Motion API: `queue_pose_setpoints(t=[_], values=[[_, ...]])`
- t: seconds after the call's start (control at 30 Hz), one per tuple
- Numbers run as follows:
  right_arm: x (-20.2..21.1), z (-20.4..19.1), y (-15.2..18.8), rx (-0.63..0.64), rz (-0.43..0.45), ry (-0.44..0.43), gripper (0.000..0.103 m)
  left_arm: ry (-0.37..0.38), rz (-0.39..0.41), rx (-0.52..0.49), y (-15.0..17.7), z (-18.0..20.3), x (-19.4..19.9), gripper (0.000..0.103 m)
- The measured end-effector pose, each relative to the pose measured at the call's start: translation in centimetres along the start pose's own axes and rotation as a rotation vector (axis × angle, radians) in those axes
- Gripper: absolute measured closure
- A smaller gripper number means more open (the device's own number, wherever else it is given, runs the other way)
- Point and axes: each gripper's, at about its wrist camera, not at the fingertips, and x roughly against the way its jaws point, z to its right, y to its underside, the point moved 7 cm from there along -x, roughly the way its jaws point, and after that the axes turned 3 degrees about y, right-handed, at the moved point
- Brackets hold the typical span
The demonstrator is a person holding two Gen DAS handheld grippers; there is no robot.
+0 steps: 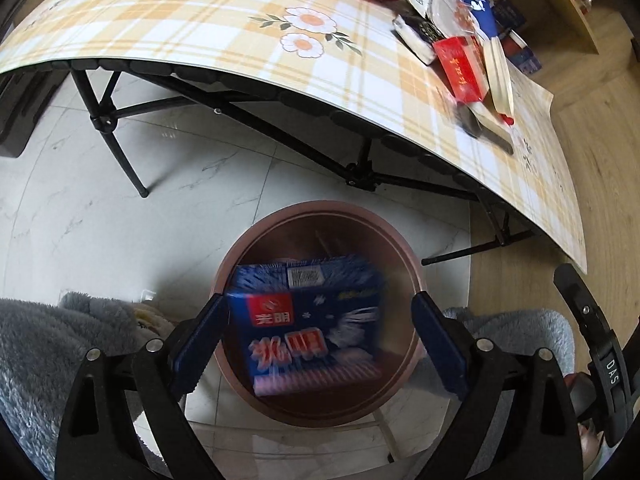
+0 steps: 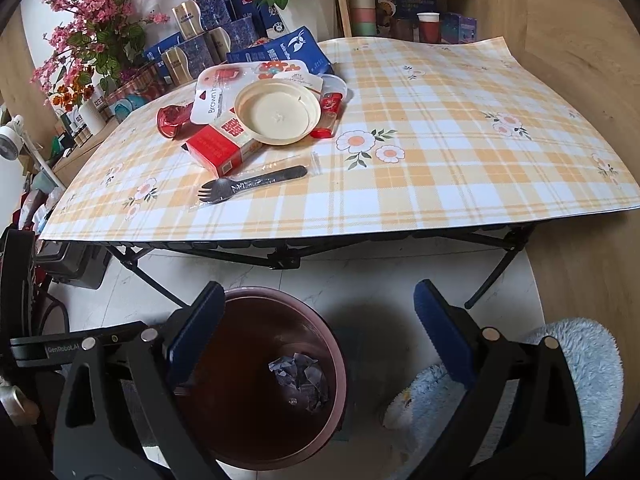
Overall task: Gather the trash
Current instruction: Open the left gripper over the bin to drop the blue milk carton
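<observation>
Directly between the fingers of the left gripper (image 1: 318,344) sits a blue wrapper (image 1: 308,320) with red and white print, blurred, over the mouth of the brown bin (image 1: 320,216). Its left edge lies against the left finger; a clear gap separates it from the right finger, so the jaws stand wide and do not clamp it (whether it is falling or resting in the bin cannot be told). Beyond the fingertips, up and to the right, the plaid-topped table (image 1: 200,40) carries a heap of trash.

Over on the other side, the right gripper (image 2: 318,320) has its fingers spread wide with nothing between them. Just inside the left finger (image 2: 196,320) lies the bin (image 2: 336,360), with a crumpled grey wad (image 2: 300,380) at its bottom. Ahead of the fingertips, on the table (image 2: 440,140), lie a black spork (image 2: 252,184) in clear film, a red box (image 2: 220,148), a cream round lid (image 2: 278,112) atop it and a blue pouch (image 2: 292,50) farther back. Beside the right finger is a fluffy pale-blue slipper (image 2: 576,360).
</observation>
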Motion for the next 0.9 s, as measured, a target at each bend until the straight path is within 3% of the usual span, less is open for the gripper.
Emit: queue_pose_setpoints(t=[0.33,0.9], values=[[-0.3,0.3,0.2,-0.016,-0.012,0.002,0.009,-0.047,0.098,-0.081,-1.0,1.1,2.2,0.012],[-0.3,0.9,-1.1,-0.017,0.041,0.006,0.009,-0.12,0.401,-0.109,-3.7,0.5,9.4,0.012]])
